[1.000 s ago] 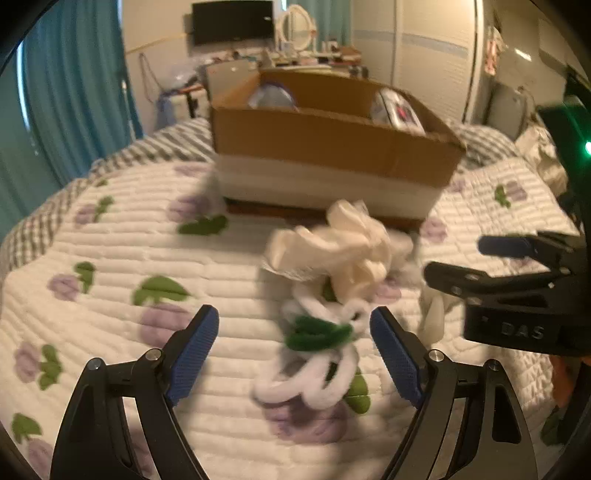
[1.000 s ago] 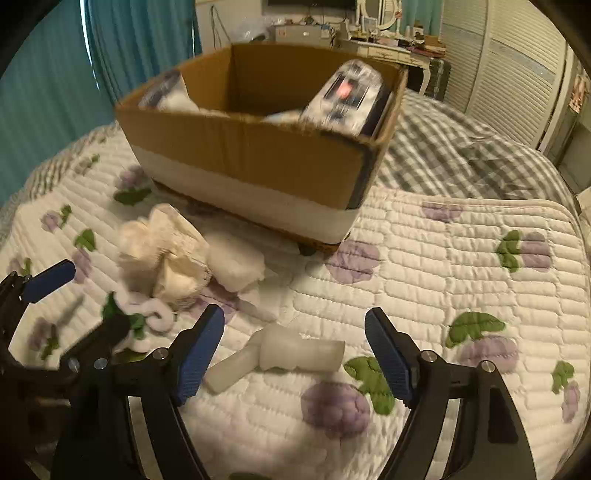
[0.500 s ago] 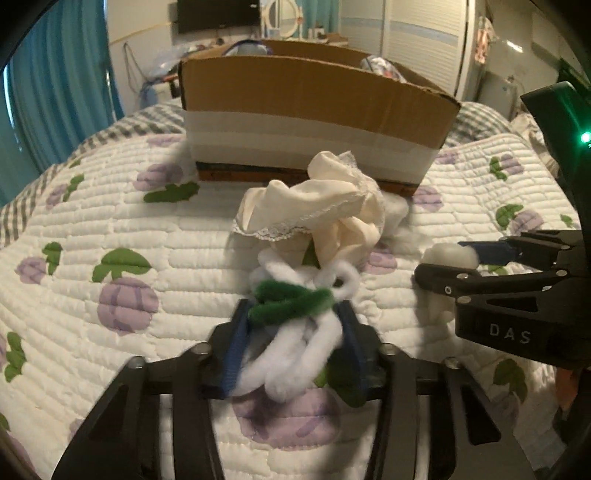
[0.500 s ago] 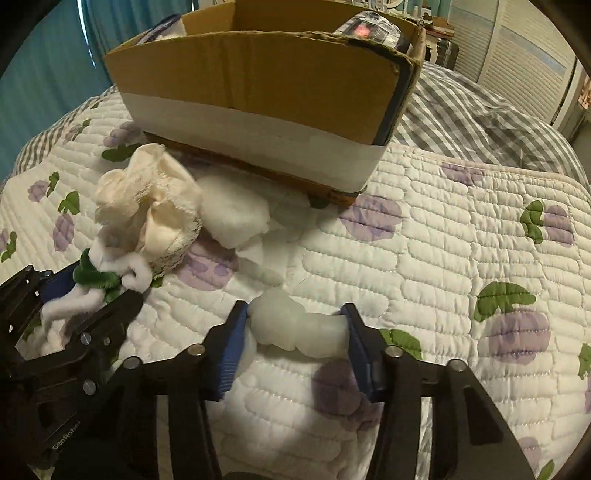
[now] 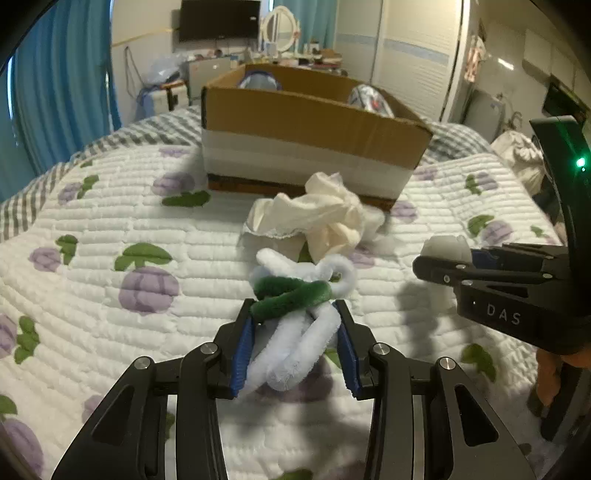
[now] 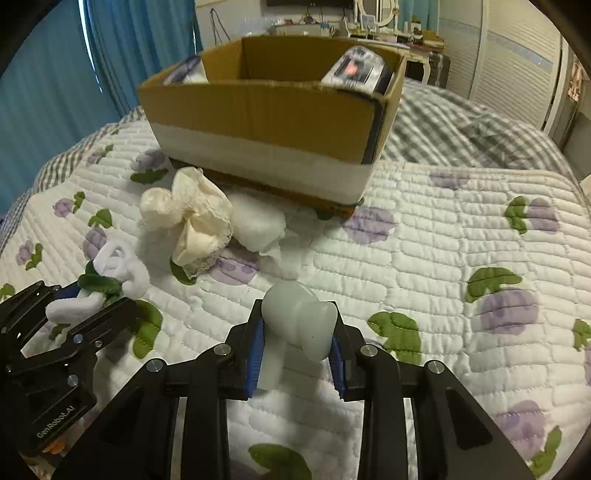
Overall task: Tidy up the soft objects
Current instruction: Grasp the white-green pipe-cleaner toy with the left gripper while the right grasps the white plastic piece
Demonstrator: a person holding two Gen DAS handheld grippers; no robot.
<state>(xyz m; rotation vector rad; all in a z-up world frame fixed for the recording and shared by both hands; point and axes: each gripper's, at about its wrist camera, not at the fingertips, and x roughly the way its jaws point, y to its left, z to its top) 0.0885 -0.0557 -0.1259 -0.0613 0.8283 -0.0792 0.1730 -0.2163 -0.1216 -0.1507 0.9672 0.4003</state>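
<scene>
My left gripper (image 5: 295,332) is shut on a white and green fuzzy twisted toy (image 5: 295,317), lifted a little off the quilt; it also shows in the right wrist view (image 6: 107,284). My right gripper (image 6: 297,339) is shut on a pale translucent soft piece (image 6: 295,321), seen from the side in the left wrist view (image 5: 445,248). A cream lacy cloth bundle (image 5: 314,218) and a white wad (image 6: 258,227) lie on the quilt before the cardboard box (image 5: 310,140), which holds packaged items (image 6: 354,70).
The bed's quilt (image 6: 461,240) with purple and green print spreads all around. Blue curtains (image 5: 55,92) hang at the left. A dresser with a mirror (image 5: 280,26) and wardrobe doors (image 5: 417,62) stand behind the bed.
Both grippers went from open to shut on their objects, then rose off the quilt. The box now looks farther and lower than half a second ago.
</scene>
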